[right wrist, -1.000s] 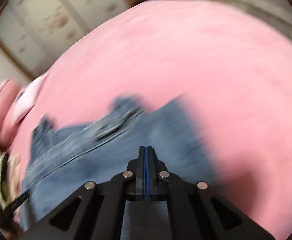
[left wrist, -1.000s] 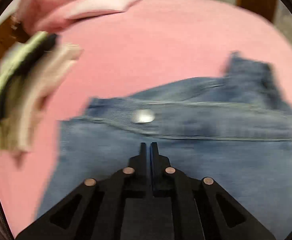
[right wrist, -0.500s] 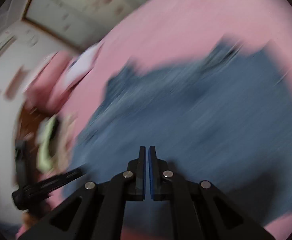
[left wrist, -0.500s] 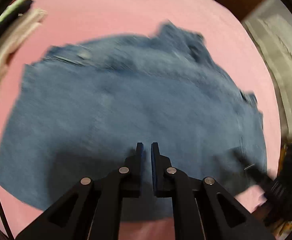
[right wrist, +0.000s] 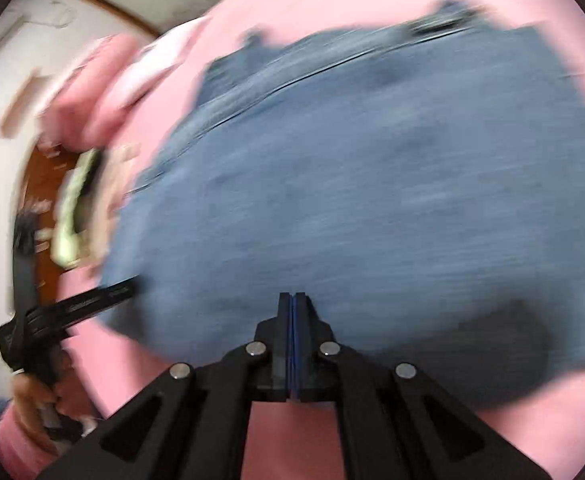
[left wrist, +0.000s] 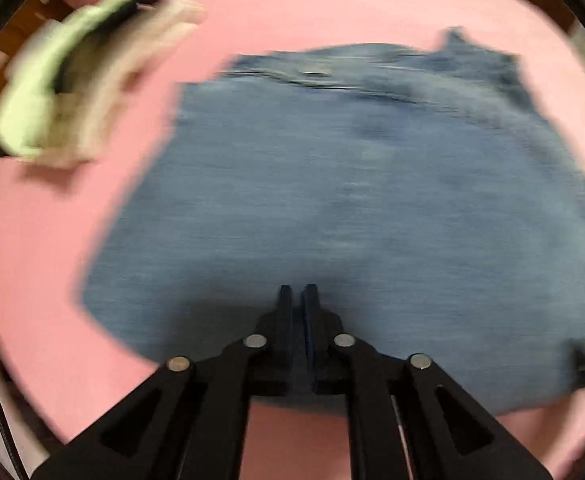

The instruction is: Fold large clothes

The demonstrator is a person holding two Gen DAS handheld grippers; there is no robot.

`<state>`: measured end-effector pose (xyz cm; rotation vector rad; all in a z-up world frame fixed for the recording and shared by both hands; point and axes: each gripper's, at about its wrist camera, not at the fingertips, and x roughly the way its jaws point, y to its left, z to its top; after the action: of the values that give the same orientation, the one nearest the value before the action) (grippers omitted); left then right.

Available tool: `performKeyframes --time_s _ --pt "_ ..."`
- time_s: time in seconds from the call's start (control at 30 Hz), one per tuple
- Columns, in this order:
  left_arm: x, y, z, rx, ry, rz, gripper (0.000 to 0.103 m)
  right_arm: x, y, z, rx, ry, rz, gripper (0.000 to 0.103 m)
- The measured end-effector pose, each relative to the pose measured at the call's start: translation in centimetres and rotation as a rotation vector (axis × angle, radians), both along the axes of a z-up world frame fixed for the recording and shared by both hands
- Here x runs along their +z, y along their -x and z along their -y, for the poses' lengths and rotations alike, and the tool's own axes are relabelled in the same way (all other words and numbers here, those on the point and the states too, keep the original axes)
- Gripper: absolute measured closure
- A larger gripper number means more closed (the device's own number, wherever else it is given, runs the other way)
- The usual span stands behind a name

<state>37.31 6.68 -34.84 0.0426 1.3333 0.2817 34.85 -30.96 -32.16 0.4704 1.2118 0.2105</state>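
Denim jeans (left wrist: 356, 208) lie folded flat on the pink bed (left wrist: 300, 8), just ahead of your left gripper (left wrist: 297, 296) and right gripper (right wrist: 292, 300), both closed, holding nothing; part them before seizing the near fold.

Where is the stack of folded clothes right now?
The folded stack sits on the pink bed at the upper left of the left wrist view, just left of the jeans; the right wrist view shows it at mid-left.
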Motion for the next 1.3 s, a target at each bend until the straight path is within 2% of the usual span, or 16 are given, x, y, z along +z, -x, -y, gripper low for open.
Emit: performKeyframes --time_s 0.1,0.23,0.3,0.33,0.37,0.47,0.5,0.57,0.67,0.8,0.93,1.0,1.07,1.17,1.23,1.3 --pt "-0.9 0.9 -2.6 0.001 -0.165 -0.023 0.095 0.8 1.0 4.6 -0.08 0.242 -0.021 0.103" --pt "-2.0 0.9 -4.6 0.035 -0.144 -0.021 0.096 1.2 2.1 8.9 -0.187 0.47 -0.049 0.103" --pt "-2.4 0.8 -4.4 0.012 -0.217 -0.034 0.096 0.7 2.2 10.3 -0.251 0.682 -0.141 0.103" --pt "-2.6 0.8 -4.2 0.002 -0.262 -0.041 0.096 0.6 2.4 11.0 -0.279 0.675 -0.158 0.103" --pt "-2.7 0.9 -4.1 -0.001 -0.284 -0.046 0.096 0.9 2.9 12.2 -0.352 0.576 -0.151 0.103" --pt "-2.1 1.3 -4.4 0.018 -0.277 -0.043 0.095 2.1 3.4 13.1 -0.475 0.399 -0.126 0.103" --pt "-1.8 1.3 -5.1 0.028 -0.266 -0.044 0.095 2.5 3.1 12.6 -0.48 0.382 -0.116 0.103" --pt "-1.1 1.7 -5.5 0.067 -0.214 -0.044 0.095 3.4 1.9 10.5 -0.467 0.319 -0.079 0.103" --pt "-0.4 2.7 -6.2 0.128 -0.117 -0.054 0.093 3.7 0.4 7.3 -0.426 0.141 -0.052 0.103" --pt "0.2 4.2 -7.2 0.184 -0.036 -0.065 0.089 2.6 -2.9 0.6 -0.32 -0.083 -0.075 0.103" --pt "-0.8 6.0 -9.2 0.279 0.116 -0.119 0.085 0.3 -5.6 -5.8 -0.252 -0.243 -0.151 0.103" --pt "-1.5 7.1 -10.3 0.332 0.189 -0.143 0.084 -0.4 -5.3 -7.3 -0.235 -0.236 -0.192 0.103" --pt "-2.0 8.1 -11.3 0.378 0.245 -0.148 0.08 -1.3 -6.4 -9.1 -0.216 -0.164 -0.238 0.103" --pt "-2.3 8.9 -12.4 0.415 0.342 -0.102 0.071 -2.9 -7.6 -10.7 -0.184 -0.086 -0.265 0.103" --pt "-2.3 9.1 -12.7 0.412 0.407 -0.066 0.048 -3.7 -8.5 -11.2 -0.155 -0.067 -0.261 0.103" --pt "-2.3 9.1 -13.0 0.405 0.485 -0.02 0.039 -4.1 -8.8 -11.4 -0.137 -0.066 -0.271 0.103"
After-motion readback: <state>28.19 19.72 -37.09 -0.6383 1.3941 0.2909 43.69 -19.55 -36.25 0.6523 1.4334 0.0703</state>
